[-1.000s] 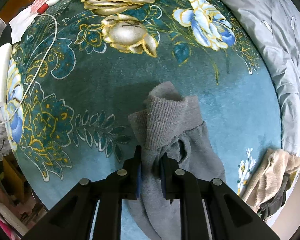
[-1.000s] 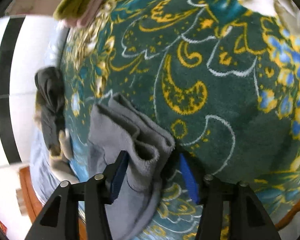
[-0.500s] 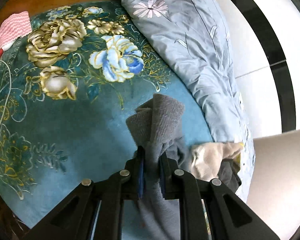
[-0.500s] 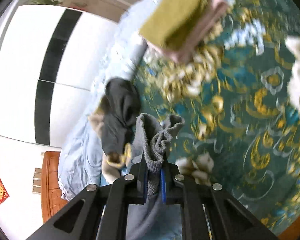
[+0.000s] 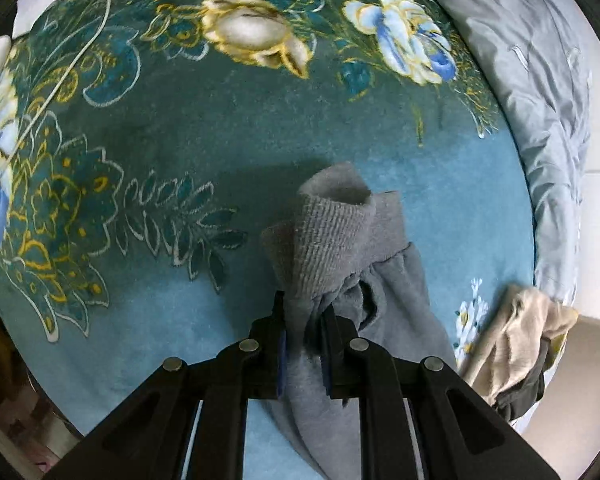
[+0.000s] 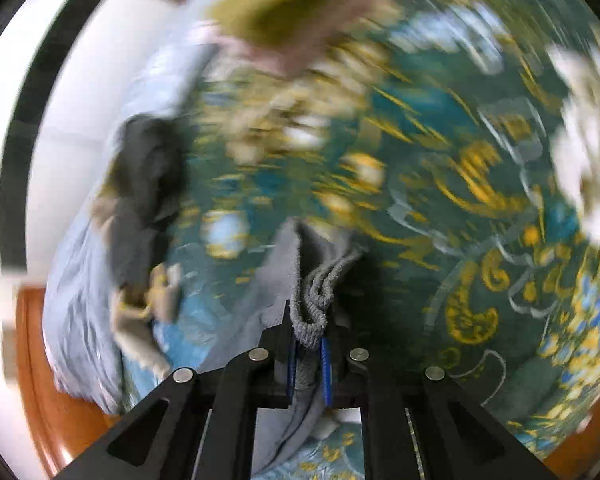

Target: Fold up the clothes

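Note:
A grey fleece garment [image 5: 340, 248] with a ribbed cuff hangs over the teal floral blanket [image 5: 180, 160]. My left gripper [image 5: 304, 320] is shut on the bunched cloth just below that cuff. In the right wrist view the same grey garment [image 6: 312, 280] shows a knitted edge pinched between the blue pads of my right gripper [image 6: 310, 344], which is shut on it. That view is blurred by motion. The rest of the garment drops below both grippers out of sight.
A grey-blue flowered quilt [image 5: 540, 80] lies along the bed's right side. A beige and dark heap of clothes [image 5: 516, 344] sits at the blanket's corner. A white cable [image 5: 80, 44] runs at the left. Folded olive and pink items [image 6: 292, 4] lie far off.
My right gripper closed on the grey garment's edge and lifted it off the blanket. The left gripper kept its grip, swung toward the quilt side and came back.

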The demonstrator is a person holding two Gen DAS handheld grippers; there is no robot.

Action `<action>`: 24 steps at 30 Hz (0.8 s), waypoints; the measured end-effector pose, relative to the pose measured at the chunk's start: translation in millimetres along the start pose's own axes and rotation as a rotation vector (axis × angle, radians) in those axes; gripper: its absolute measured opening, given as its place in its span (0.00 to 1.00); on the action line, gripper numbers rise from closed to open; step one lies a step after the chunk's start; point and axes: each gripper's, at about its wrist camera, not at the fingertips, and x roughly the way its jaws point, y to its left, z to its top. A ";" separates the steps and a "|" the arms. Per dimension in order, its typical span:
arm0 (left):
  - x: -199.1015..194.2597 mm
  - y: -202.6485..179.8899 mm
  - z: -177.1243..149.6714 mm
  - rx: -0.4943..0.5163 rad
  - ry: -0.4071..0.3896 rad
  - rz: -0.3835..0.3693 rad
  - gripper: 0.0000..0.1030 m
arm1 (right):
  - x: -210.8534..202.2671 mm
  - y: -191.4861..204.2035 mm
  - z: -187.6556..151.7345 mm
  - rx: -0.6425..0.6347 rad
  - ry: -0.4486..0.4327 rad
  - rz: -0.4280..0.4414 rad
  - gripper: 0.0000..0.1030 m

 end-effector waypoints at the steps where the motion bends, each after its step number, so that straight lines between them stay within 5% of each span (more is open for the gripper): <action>1: -0.5 -3.6 -0.4 0.017 -0.001 0.001 0.13 | -8.8 20.9 -1.9 -0.059 -0.007 0.012 0.10; 6: 0.0 -23.5 -3.8 0.112 -0.009 0.015 0.13 | -11.1 146.7 -52.4 -0.382 0.004 0.110 0.10; 12: -3.7 -32.9 -1.2 0.148 -0.008 -0.045 0.14 | 63.7 244.0 -150.4 -0.590 0.127 0.132 0.10; 20: -1.3 -17.0 0.1 0.122 0.016 -0.107 0.14 | 173.1 277.8 -278.7 -0.813 0.330 -0.019 0.10; 24: 3.1 -3.2 -1.5 0.087 0.023 -0.114 0.14 | 202.1 276.8 -306.4 -0.869 0.381 -0.081 0.10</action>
